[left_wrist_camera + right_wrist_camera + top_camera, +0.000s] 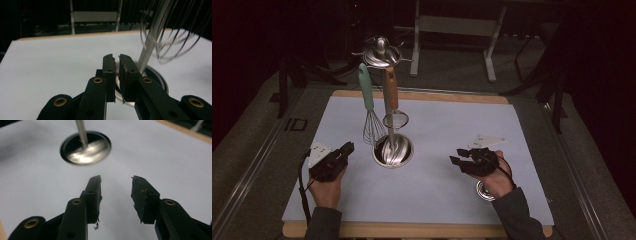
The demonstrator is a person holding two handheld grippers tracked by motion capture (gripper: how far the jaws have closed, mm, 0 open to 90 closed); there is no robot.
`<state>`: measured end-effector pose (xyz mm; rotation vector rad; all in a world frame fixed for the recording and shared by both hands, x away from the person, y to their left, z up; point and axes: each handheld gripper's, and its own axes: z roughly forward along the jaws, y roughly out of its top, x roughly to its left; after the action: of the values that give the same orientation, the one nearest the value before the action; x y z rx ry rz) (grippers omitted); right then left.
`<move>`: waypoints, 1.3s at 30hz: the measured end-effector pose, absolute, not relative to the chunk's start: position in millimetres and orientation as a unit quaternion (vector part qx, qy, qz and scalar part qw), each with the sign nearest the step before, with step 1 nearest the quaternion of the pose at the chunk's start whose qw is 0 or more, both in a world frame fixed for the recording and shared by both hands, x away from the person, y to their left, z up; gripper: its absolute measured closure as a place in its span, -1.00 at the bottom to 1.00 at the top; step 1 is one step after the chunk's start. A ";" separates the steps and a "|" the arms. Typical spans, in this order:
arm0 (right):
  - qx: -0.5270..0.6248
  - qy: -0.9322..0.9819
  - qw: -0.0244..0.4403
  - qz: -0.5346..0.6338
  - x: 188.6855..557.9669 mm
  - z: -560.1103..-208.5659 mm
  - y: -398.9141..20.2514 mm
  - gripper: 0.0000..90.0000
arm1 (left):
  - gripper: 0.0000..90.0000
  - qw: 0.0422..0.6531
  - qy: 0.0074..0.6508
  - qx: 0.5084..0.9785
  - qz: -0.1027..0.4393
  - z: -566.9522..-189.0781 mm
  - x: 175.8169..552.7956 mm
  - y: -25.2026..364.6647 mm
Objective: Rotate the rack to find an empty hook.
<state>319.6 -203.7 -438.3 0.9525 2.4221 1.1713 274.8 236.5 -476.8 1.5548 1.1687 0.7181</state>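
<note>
A steel utensil stand [382, 54] rises from a round base [393, 151] at the middle of the white mat. From its top hang a whisk [372, 125] with a pale green handle and a small strainer [395, 120] with a brown handle. My left gripper [348, 146] hovers left of the base, its jaws nearly together with only a thin slit and nothing between them. In the left gripper view the gripper [117, 60] points at the base [160, 80], with the whisk wires [172, 37] above right. My right gripper [456, 155] is open and empty, right of the base [86, 147].
The white mat [452, 125] covers a wooden board [412, 231]. A small round steel piece [483, 192] lies under my right hand near the front edge. A metal frame [452, 25] stands on the dark floor beyond the table.
</note>
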 end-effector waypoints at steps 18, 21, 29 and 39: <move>0.398 0.825 0.173 0.363 314.9 -475.0 -247.4 0.29 | 0.94 0.612 0.434 0.580 0.316 -409.4 273.3 227.2; 0.401 0.823 0.181 0.361 313.6 -474.8 -251.2 0.28 | 0.99 0.625 0.422 0.573 0.321 -396.8 273.9 224.2; 0.413 0.813 0.179 0.369 314.2 -475.8 -259.9 0.28 | 0.99 0.651 0.391 0.554 0.342 -365.7 273.1 216.5; 0.418 0.811 0.177 0.369 314.7 -479.1 -264.8 0.28 | 1.00 0.666 0.378 0.539 0.352 -349.5 274.6 211.2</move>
<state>314.7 -264.8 -479.1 1.1833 2.2958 1.0446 274.6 211.2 -349.5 1.2167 0.8525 0.7954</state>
